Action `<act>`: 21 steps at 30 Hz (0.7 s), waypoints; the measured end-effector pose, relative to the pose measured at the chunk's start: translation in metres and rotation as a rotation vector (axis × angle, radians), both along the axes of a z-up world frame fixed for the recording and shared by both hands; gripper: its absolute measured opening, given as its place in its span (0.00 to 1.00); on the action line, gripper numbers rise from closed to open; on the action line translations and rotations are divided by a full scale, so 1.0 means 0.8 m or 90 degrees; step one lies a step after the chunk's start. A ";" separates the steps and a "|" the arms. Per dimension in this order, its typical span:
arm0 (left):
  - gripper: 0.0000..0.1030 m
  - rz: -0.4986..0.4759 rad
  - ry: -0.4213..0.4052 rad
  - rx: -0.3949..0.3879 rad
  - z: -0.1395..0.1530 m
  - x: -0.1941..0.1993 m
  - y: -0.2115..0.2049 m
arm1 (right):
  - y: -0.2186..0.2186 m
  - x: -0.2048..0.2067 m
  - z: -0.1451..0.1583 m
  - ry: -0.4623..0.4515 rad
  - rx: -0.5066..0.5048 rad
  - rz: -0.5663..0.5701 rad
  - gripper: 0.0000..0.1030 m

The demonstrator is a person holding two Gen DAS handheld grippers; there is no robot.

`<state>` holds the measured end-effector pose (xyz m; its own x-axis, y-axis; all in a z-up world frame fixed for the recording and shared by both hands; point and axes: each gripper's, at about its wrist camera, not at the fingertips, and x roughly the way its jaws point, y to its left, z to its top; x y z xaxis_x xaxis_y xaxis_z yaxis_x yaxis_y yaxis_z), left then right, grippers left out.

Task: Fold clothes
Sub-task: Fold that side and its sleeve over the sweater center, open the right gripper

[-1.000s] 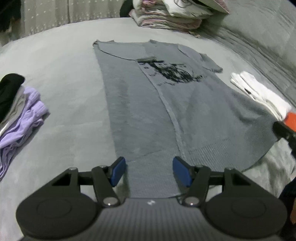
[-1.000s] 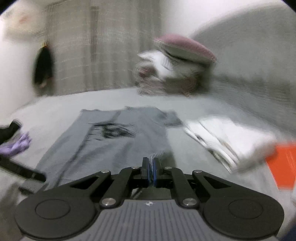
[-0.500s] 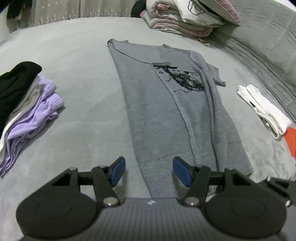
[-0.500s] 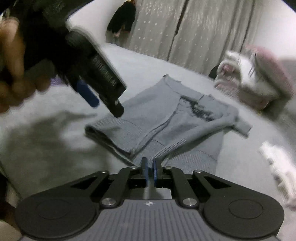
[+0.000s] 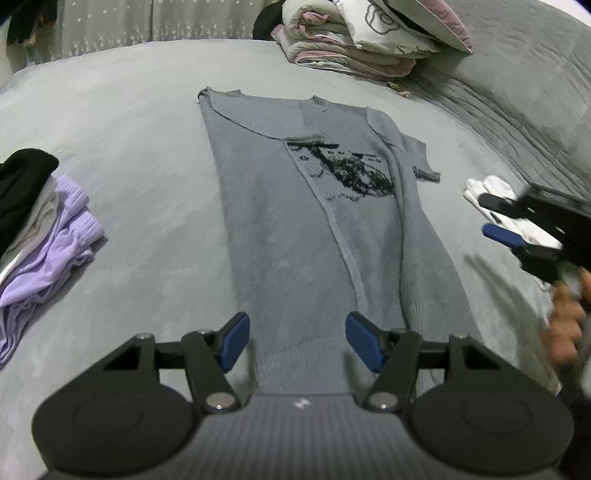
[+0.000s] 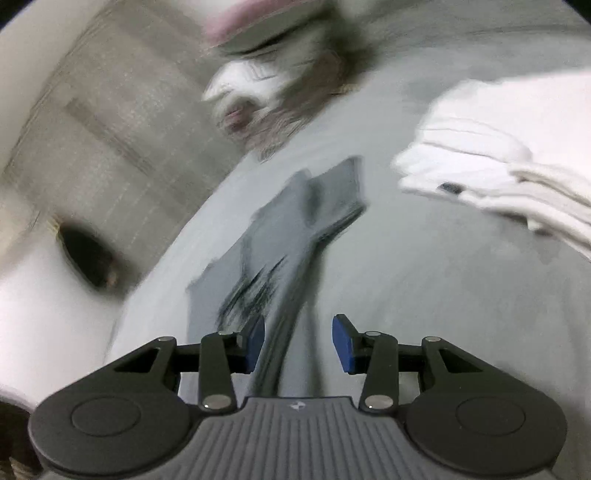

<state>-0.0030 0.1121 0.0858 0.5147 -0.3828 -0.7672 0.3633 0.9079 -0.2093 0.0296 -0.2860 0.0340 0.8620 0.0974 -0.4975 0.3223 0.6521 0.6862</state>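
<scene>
Sweater: a grey knit short-sleeved sweater point(image 5: 310, 236) with a black graphic on the chest lies flat on the grey bed point(image 5: 140, 173), neck away from the left camera, hem nearest it. Both long sides are folded in over the middle, so it forms a narrow strip; one short sleeve sticks out at the right edge.
Left gripper: the left gripper point(image 5: 297, 341) hangs over the hem end of the sweater with its blue pads parted fairly wide. The ribbed hem shows in the gap below them, and the pads do not press on the cloth.
Right gripper: the right gripper point(image 6: 298, 343), seen also in the left view at the right edge point(image 5: 498, 218), is off the sweater's right side, near the white garment. Its jaws have just been opening and stand partly apart with nothing gripped; the folded edge of the sweater runs under the gap. The right view is heavily blurred.
Hand: blurred fingers point(image 5: 565, 325) hold the right gripper's handle.
White garment: a folded white garment point(image 6: 509, 158) lies on the bed to the right of the sweater.
Left pile: folded lilac, pale and black clothes point(image 5: 44, 236) are stacked at the left of the bed.
Bedding: rolled quilts and a pillow point(image 5: 369, 33) sit beyond the sweater's neck.
</scene>
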 end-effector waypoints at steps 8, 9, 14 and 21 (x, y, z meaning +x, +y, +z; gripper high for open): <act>0.58 0.023 0.028 -0.010 -0.010 0.029 0.003 | -0.061 0.113 -0.027 0.066 0.019 -0.074 0.40; 0.58 0.023 0.031 -0.011 -0.011 0.032 0.004 | -0.065 0.124 -0.030 0.066 0.025 -0.079 0.40; 0.58 0.025 0.047 -0.024 -0.015 0.049 0.010 | -0.070 0.175 -0.038 0.061 0.029 -0.094 0.39; 0.58 0.060 0.058 -0.043 -0.013 0.060 0.022 | -0.043 0.214 0.001 -0.013 -0.066 -0.066 0.09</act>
<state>0.0449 0.1299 0.0752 0.4803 -0.3892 -0.7860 0.2544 0.9195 -0.2998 0.2008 -0.3202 0.0351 0.8749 -0.0438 -0.4823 0.3783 0.6834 0.6244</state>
